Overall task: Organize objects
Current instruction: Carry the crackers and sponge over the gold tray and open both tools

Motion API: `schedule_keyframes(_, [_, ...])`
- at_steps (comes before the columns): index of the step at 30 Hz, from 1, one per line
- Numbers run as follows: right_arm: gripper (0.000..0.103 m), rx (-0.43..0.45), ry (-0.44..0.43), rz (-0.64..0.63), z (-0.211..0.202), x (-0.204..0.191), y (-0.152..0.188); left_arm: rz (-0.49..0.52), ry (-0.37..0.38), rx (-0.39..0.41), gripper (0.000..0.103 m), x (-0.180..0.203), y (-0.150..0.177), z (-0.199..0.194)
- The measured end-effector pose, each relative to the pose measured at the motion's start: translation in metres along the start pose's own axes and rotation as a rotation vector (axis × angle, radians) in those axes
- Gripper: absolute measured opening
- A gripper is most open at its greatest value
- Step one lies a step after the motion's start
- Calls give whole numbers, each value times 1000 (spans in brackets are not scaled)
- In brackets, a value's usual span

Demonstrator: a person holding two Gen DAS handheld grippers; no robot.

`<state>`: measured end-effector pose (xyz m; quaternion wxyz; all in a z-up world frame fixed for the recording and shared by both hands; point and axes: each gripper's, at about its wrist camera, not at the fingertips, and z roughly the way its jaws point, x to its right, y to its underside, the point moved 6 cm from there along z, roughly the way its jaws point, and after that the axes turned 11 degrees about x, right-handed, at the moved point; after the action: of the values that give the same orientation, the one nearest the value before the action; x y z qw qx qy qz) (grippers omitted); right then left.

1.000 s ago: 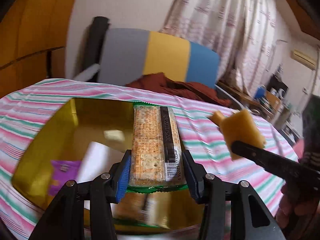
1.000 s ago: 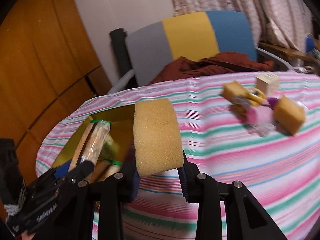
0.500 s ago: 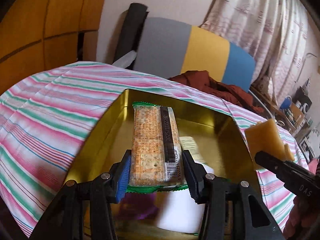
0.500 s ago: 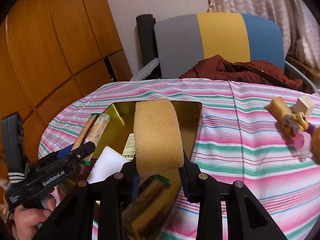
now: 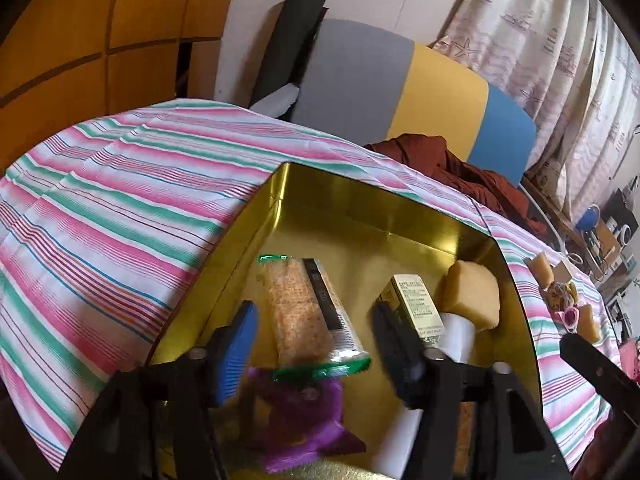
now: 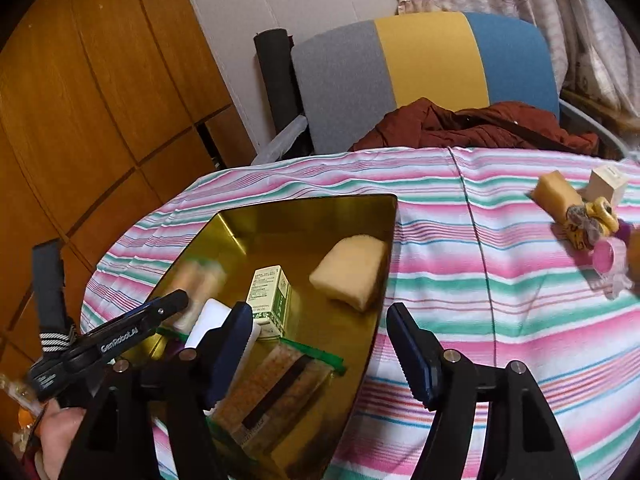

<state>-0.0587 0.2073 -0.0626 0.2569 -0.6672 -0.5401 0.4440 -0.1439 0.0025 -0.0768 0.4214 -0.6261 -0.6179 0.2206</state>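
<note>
Both grippers, left gripper point(image 5: 312, 344) and right gripper point(image 6: 320, 344), gape wide and empty over the gold tray point(image 6: 384, 208); cracker pack point(image 5: 308, 308) and sponge point(image 6: 352, 272) lie inside it, while a small clutter point(image 6: 588, 220) waits right of it.

A desk covered in a pink, green and white striped cloth point(image 6: 460, 280) is carrying everything. A shiny gold rectangular metal tray point(image 6: 304, 216) is sitting directly on the cloth toward nine o'clock in the right wrist view. Well apart, at about three o'clock, a small cluster is lying on the cloth: a yellow sponge block point(image 6: 554, 192), a pale wooden cube point(image 6: 606, 184) just beside it, and a pink plastic ring-shaped piece point(image 6: 606, 258).
</note>
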Motion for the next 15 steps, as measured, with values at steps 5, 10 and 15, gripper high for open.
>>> schedule_keyframes(5, [72, 7, 0, 24, -7, 5, 0, -2, -1, 59, 75, 5, -9, -15])
schedule_keyframes(10, [72, 1, 1, 37, -9, 10, 3, -12, 5, 78, 75, 13, -8, -25])
schedule_keyframes(15, [72, 7, 7, 46, -13, 15, 4, -20, 18, 73, 75, 23, -1, -31])
